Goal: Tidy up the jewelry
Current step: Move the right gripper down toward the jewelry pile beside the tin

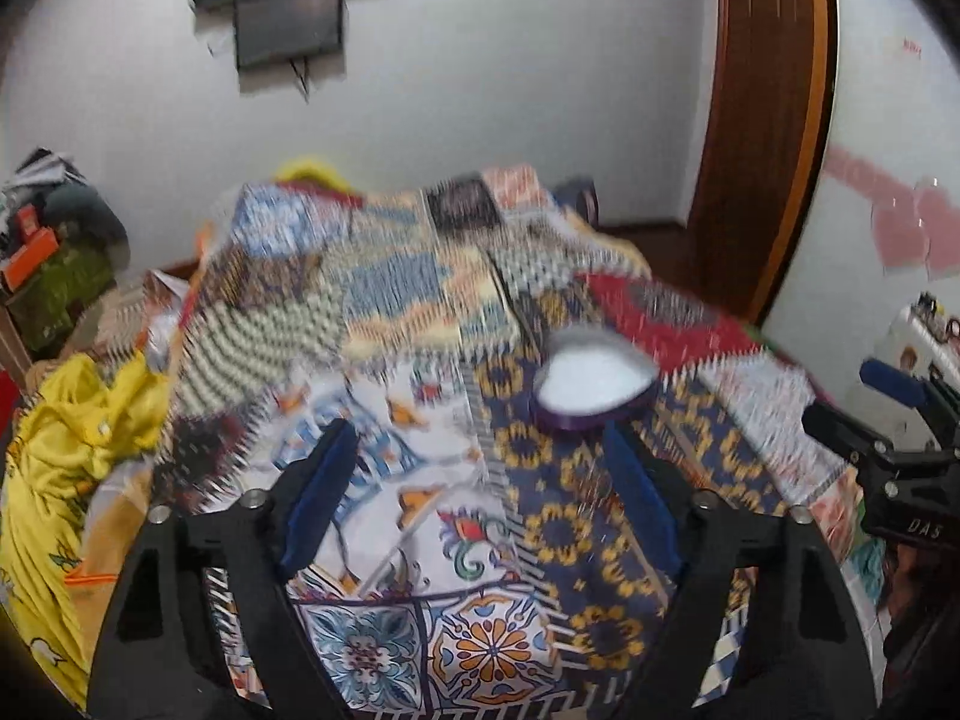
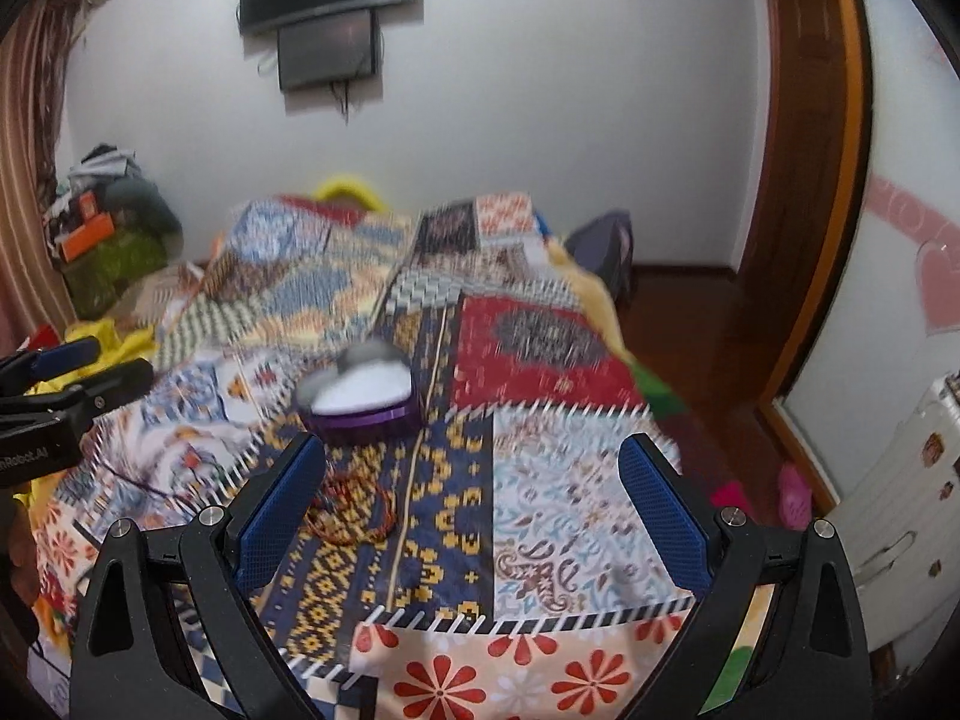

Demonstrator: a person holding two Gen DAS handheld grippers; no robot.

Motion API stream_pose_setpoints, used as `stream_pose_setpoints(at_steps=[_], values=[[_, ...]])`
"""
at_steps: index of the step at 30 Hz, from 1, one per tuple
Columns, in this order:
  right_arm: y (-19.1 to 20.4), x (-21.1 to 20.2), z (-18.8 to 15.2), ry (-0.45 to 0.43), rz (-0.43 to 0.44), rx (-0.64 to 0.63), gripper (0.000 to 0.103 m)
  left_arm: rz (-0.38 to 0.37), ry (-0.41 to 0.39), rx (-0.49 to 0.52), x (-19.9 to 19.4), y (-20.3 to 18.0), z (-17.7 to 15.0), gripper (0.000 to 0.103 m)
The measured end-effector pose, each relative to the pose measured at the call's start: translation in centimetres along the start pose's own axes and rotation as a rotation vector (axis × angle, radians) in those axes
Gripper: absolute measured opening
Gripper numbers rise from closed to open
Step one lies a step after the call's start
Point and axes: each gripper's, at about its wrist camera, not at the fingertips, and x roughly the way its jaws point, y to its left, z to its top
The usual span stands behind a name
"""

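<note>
Here, purple box [image 2: 360, 402] lies ahead of both grippers' spread jaws — untouched.

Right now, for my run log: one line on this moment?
left gripper open, empty | right gripper open, empty | purple box open on bedspread | bracelets beside it

Both grippers share one build: the left gripper [image 1: 480, 450] and right gripper [image 2: 474, 468] have black angular arms with triangular cut-outs, silver round screws at ten and two o'clock, and blue textured pads [image 2: 282, 516] lining the fingers.
</note>
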Motion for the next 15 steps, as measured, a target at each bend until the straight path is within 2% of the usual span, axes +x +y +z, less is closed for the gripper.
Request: stream_pose_setpoints(at_steps=[4, 7, 15], values=[[-0.1, 2.2, -0.7, 0.066, 0.023, -0.003, 0.088, -0.052, 0.112, 0.014, 3.5, 0.0, -1.2, 0.067], [0.1, 3.8, -1.1, 0.114, 0.063, -0.005, 0.078, -0.112, 0.178, 0.016, 5.2, -0.3, -1.7, 0.054], [1.4, 6.5, -2.1, 0.205, 0.168, -0.059, 0.045, -0.193, 0.248, 0.095, 6.8, -2.7, -2.9, 0.04]])
